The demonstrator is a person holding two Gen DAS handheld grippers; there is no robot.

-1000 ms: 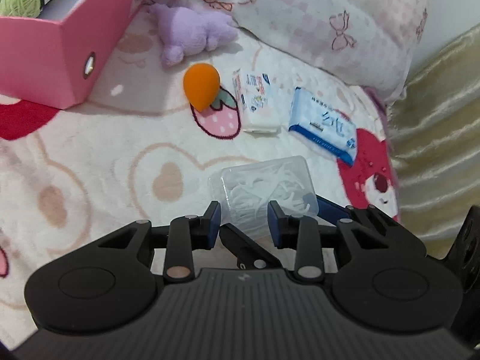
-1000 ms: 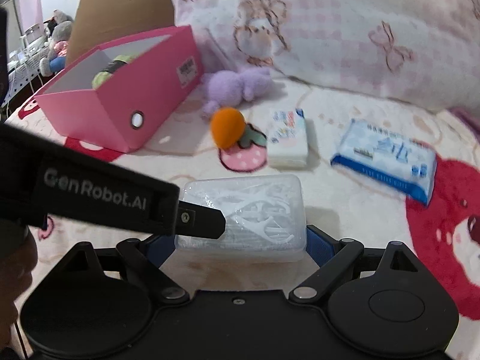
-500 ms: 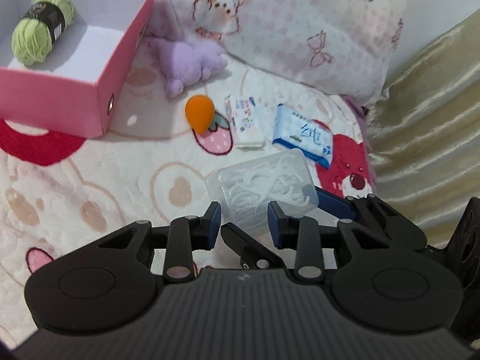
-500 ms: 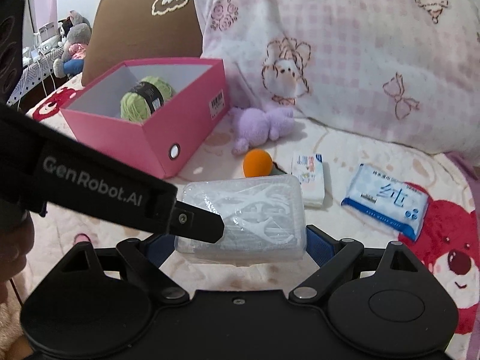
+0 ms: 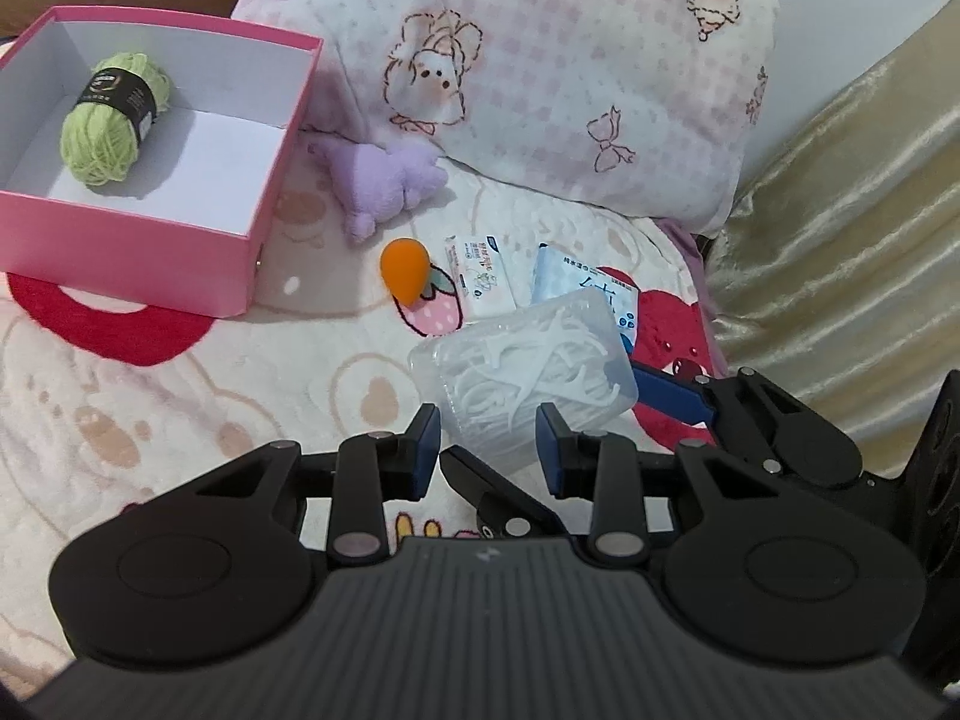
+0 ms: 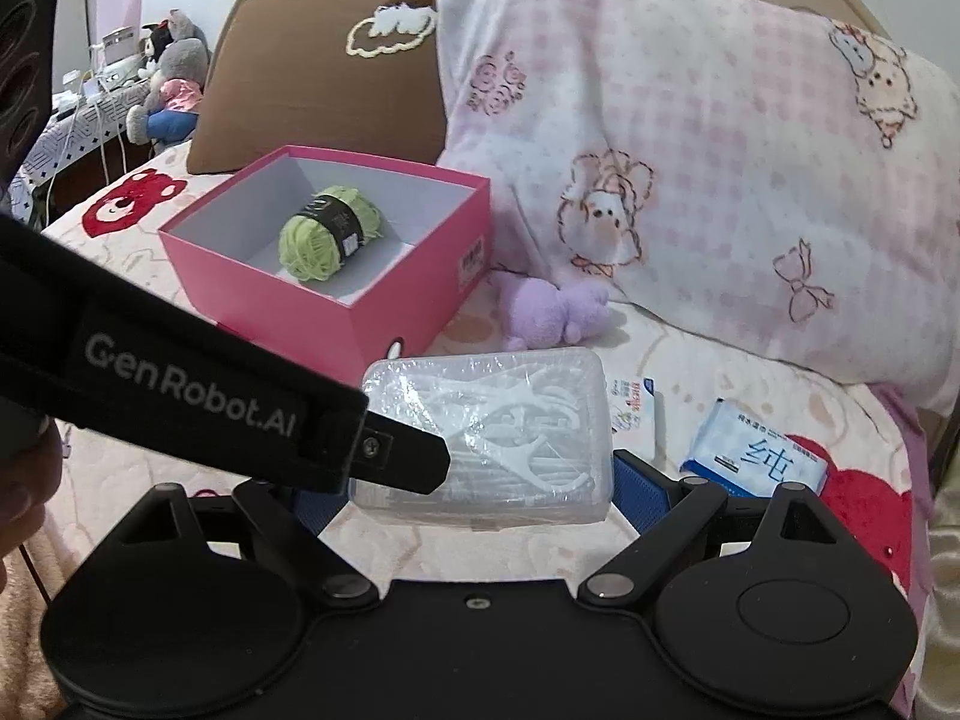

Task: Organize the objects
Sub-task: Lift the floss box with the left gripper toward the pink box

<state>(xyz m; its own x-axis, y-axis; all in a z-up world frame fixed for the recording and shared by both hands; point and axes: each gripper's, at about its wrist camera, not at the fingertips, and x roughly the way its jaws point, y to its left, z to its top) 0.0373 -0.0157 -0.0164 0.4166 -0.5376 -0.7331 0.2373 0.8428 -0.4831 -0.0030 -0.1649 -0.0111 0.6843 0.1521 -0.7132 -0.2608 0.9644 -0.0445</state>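
A clear plastic box of white floss picks [image 6: 492, 426] hangs above the bed, held between both grippers. My right gripper [image 6: 480, 483] is shut on its two short ends, blue pads pressing in. My left gripper [image 5: 487, 441] is shut on the box's [image 5: 528, 360] near corner, and one black finger [image 6: 408, 462] lies across the lid. An open pink box [image 5: 282, 138] stands at the far left with a ball of green yarn [image 5: 114, 126] inside. It sits left of and beyond the held box in the right wrist view [image 6: 384, 312].
On the blanket lie an orange egg-shaped sponge [image 5: 406, 270], a white tissue pack [image 5: 480, 276], a blue tissue pack [image 6: 756, 456] and a purple plush [image 6: 552, 312]. Pink checked pillow [image 6: 690, 150] and brown pillow [image 6: 312, 78] stand behind. A gold curtain [image 5: 840, 228] hangs on the right.
Both grippers have risen together with the floss pick box. The bed items now look smaller and lower, and the inside of the pink box with the yarn has come into view.
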